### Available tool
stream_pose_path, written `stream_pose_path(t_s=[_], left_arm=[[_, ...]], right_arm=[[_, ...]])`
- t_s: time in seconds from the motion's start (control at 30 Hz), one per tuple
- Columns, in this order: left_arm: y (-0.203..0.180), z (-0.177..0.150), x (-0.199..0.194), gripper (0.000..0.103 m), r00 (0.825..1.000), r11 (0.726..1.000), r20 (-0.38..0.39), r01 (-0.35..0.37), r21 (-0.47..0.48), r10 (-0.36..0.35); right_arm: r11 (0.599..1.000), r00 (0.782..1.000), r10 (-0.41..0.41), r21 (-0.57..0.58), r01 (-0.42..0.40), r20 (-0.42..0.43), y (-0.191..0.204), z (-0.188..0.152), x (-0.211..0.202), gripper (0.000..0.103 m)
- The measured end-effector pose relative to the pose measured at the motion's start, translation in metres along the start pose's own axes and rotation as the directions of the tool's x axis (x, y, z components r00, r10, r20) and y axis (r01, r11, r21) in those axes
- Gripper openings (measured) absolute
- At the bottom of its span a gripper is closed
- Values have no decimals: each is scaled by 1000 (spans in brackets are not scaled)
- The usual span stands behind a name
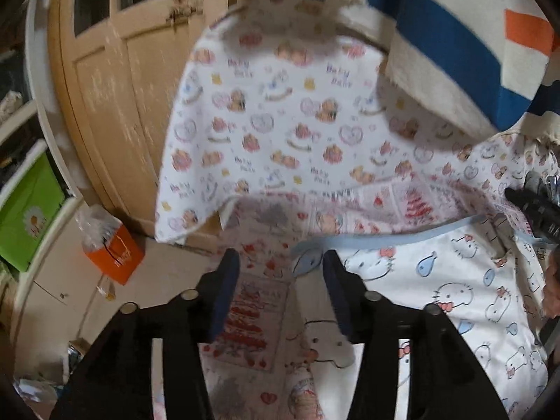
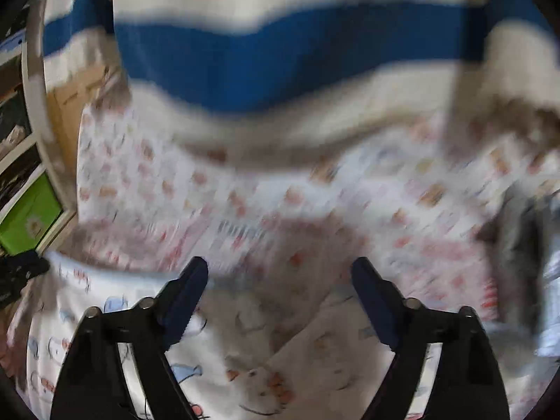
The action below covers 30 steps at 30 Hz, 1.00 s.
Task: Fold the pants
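Closest to you, your left hand-held gripper [image 1: 281, 262] has its jaws parted and nothing between them, poised over the pink patchwork sheet [image 1: 252, 301] just beside the blue-trimmed edge of the cat-print pants [image 1: 437, 280]. Your right hand-held gripper [image 2: 279, 273] is spread wider, also empty, above the same white cat-print cloth [image 2: 115, 315]; that view is heavily smeared, so take what it shows as rough.

The pants lie flat on the bed on the right side of the left wrist view, with the blue trim [image 1: 402, 236] running across their far edge. I judge you are at the reach-in stage, with no grasp made. To do it well, bring each gripper down at an opposite end of that trimmed edge, and pinch the trim itself, not the sheet below. The prints are alike in colour, so check that only the cat-print layer sits between the pads before you close. Lift both ends together to keep the edge straight.

Farther on, a bear-print cloth [image 1: 280, 122] drapes upward, and a blue-and-orange striped cloth [image 1: 455, 45] hangs above it; keep your grip clear of both. At the far left stand a wooden door [image 1: 115, 112] and an orange box [image 1: 115, 255] on the floor.
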<state>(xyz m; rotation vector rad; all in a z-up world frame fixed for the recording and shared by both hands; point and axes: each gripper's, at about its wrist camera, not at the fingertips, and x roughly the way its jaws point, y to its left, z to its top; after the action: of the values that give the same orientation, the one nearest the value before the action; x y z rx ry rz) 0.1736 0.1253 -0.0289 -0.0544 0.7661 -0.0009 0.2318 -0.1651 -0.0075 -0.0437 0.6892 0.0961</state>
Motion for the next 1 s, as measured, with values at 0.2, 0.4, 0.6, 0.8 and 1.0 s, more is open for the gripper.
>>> stream_pose_path(t_s=[0.2, 0.4, 0.6, 0.8, 1.0], left_arm=[[-32, 14, -52, 79, 992, 997, 129, -6, 72, -3], [-79, 27, -79, 80, 977, 987, 169, 110, 114, -129], [-145, 28, -80, 80, 963, 965, 158, 191, 178, -219], [-200, 29, -70, 80, 952, 948, 109, 265, 177, -286], [-249, 37, -42, 80, 957, 951, 76, 264, 160, -279]], right_arm=[[1000, 987, 3, 13, -5, 162, -32, 22, -78, 86], [997, 977, -67, 42, 60, 201, -97, 8, -138, 86], [991, 991, -87, 115, 75, 105, -165, -32, -150, 86], [988, 999, -1, 153, 7, -42, -196, -71, -126, 67], [980, 988, 96, 182, -74, -120, -201, -86, -94, 59]])
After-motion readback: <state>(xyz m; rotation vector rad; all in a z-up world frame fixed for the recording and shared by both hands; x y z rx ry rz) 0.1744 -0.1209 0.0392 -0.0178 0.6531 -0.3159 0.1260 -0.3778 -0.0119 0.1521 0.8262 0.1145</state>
